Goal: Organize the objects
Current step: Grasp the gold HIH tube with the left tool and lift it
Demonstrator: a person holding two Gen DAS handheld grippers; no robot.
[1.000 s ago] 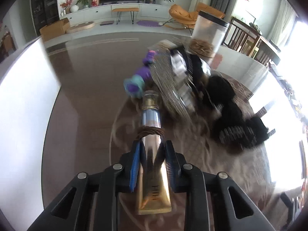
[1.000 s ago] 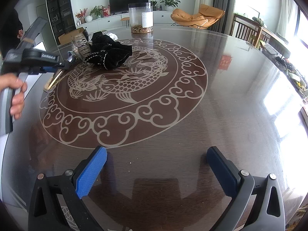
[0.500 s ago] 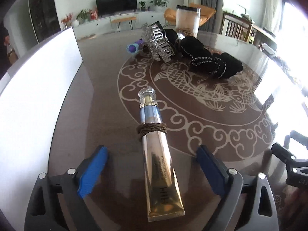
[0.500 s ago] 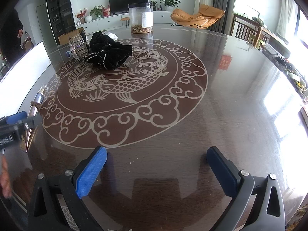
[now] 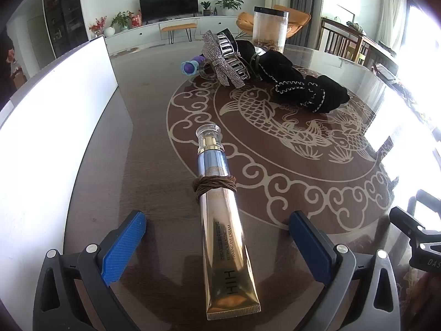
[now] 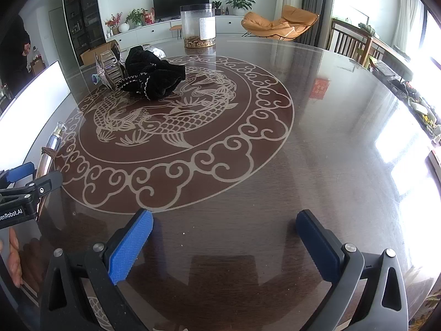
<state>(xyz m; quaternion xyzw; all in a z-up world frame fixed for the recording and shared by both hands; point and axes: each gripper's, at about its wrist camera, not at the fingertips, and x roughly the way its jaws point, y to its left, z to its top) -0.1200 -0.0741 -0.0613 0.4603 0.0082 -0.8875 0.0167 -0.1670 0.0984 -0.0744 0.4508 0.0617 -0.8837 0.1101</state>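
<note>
A gold and blue cream tube (image 5: 223, 220) with a brown hair tie wound round its middle lies flat on the round table (image 5: 143, 143), cap pointing away. My left gripper (image 5: 217, 234) is open, its blue pads on either side of the tube and apart from it. The tube also shows at the left edge of the right wrist view (image 6: 51, 149). Farther back lie a rhinestone hair claw (image 5: 226, 58), a purple hair clip (image 5: 190, 67) and black scrunchies (image 5: 300, 88). My right gripper (image 6: 223, 237) is open and empty over bare table.
A clear jar with a black lid (image 5: 270, 27) stands behind the pile. A white board (image 5: 55, 115) runs along the table's left side. The right gripper's body (image 5: 419, 237) shows at the right of the left wrist view.
My left gripper has opened and let go of the tube, which now lies on the table near the left edge. The left gripper has drawn back a little. The right gripper has not moved.
</note>
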